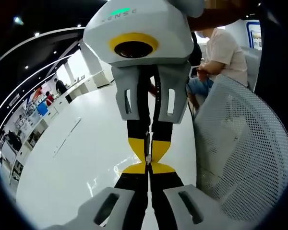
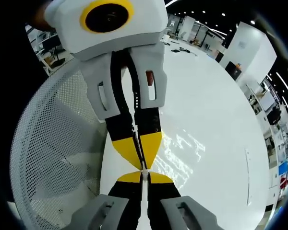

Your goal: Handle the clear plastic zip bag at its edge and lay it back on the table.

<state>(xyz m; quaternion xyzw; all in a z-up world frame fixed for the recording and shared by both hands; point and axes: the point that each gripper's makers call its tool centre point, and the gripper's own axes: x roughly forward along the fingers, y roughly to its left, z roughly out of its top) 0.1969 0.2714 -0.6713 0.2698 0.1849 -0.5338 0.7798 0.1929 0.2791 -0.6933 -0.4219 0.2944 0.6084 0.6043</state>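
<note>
Clear bag edge (image 1: pixel 147 143) is pinched tight between my left gripper (image 1: pixel 148 168) and right gripper (image 2: pixel 143 171), so I should lower both slowly onto the white surface (image 2: pixel 211 124).

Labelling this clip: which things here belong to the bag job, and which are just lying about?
Job: left gripper and right gripper, jaws closed, tip to tip; white table; clear bag, probably the glinting film.
Lying about: mesh chair; seated person.
</note>
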